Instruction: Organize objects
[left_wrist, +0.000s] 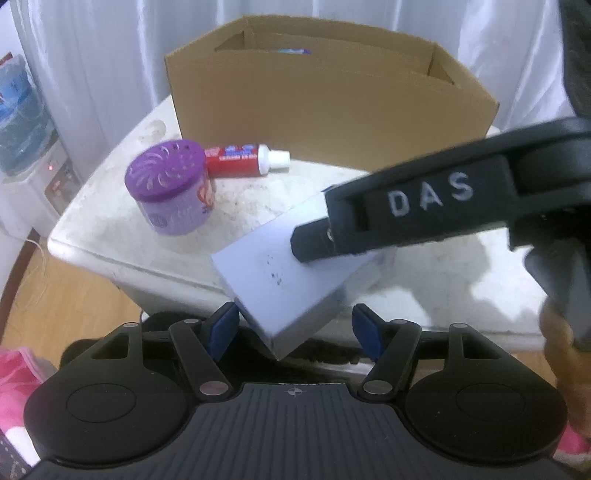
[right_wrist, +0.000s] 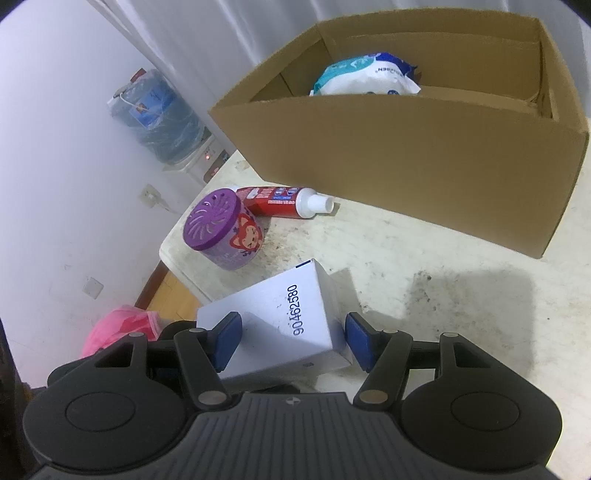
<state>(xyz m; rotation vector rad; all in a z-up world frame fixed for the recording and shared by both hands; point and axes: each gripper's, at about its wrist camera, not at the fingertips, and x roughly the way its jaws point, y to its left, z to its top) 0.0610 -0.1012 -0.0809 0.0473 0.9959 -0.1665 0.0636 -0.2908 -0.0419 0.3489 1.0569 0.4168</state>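
A white carton (left_wrist: 284, 280) with printed digits lies on the table's near edge; it also shows in the right wrist view (right_wrist: 284, 317). My right gripper (right_wrist: 291, 341) is open with its blue pads either side of the carton, not pressing it; it shows from the side in the left wrist view (left_wrist: 314, 247), over the carton. My left gripper (left_wrist: 297, 338) is open and empty, just short of the carton's near corner. A purple air-freshener jar (left_wrist: 170, 188) and a red toothpaste tube (left_wrist: 243, 160) sit at the left. A brown cardboard box (right_wrist: 406, 155) stands behind, holding a wipes pack (right_wrist: 365, 75).
The white table (right_wrist: 443, 332) is stained. A water dispenser (left_wrist: 26, 147) stands off its left side. A pink bag (right_wrist: 122, 328) lies on the wooden floor below the table's near-left edge. White curtains hang behind the box.
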